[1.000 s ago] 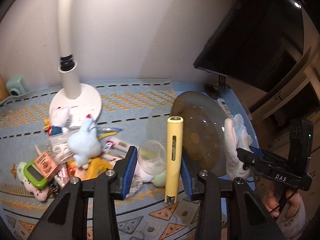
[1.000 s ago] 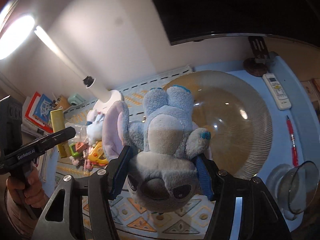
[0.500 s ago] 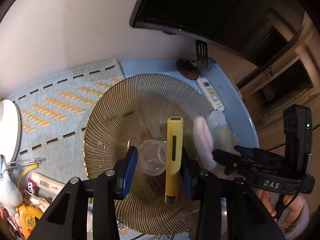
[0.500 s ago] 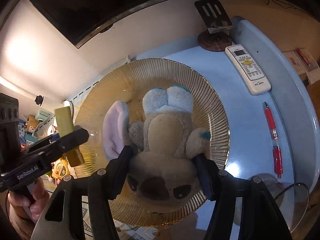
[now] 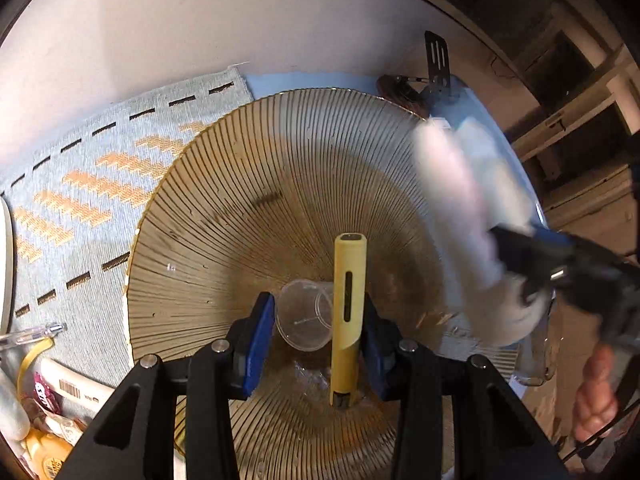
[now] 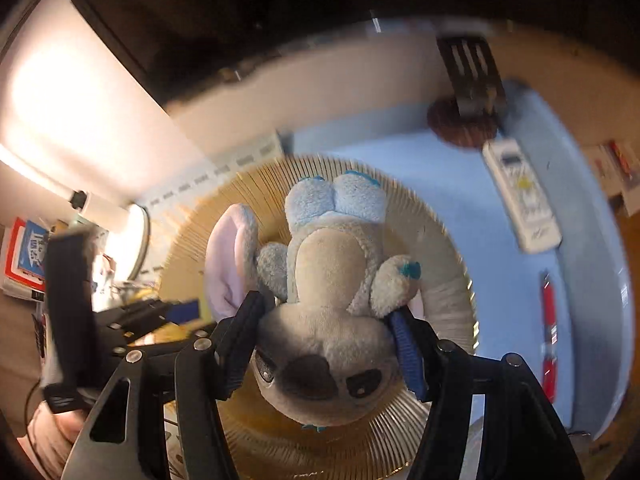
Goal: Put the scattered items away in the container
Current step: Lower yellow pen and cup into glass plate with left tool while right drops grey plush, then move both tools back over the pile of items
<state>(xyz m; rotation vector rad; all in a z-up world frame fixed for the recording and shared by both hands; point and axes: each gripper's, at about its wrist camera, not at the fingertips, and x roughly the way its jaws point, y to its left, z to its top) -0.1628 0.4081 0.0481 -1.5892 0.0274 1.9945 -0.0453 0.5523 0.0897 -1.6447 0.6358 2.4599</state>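
Note:
A ribbed amber glass bowl (image 5: pixel 248 208) fills the left wrist view. Just above its centre, my left gripper (image 5: pixel 316 320) is shut on a yellow tube (image 5: pixel 349 280) and a clear plastic cup (image 5: pixel 304 320), squeezed side by side between the blue pads. In the right wrist view, my right gripper (image 6: pixel 326 328) is shut on the head of a grey-blue plush toy (image 6: pixel 332 280), which hangs upside down over the same bowl (image 6: pixel 448 296). The left wrist view shows the plush (image 5: pixel 460 208) blurred over the bowl's right rim. The left gripper (image 6: pixel 176 312) appears at the left of the right wrist view.
A woven mat (image 5: pixel 80 168) lies left of the bowl, with pens, packets and small toys (image 5: pixel 52 400) heaped at its near left. On the blue tabletop right of the bowl are a white remote (image 6: pixel 520 196), a red pen (image 6: pixel 548 320) and a phone stand (image 6: pixel 468 68). A person's hand (image 5: pixel 596 400) holds the right gripper.
Both grippers have swung from the mat side to over the bowl and come closer to it. Each keeps its hold. The right gripper and plush are blurred by motion.

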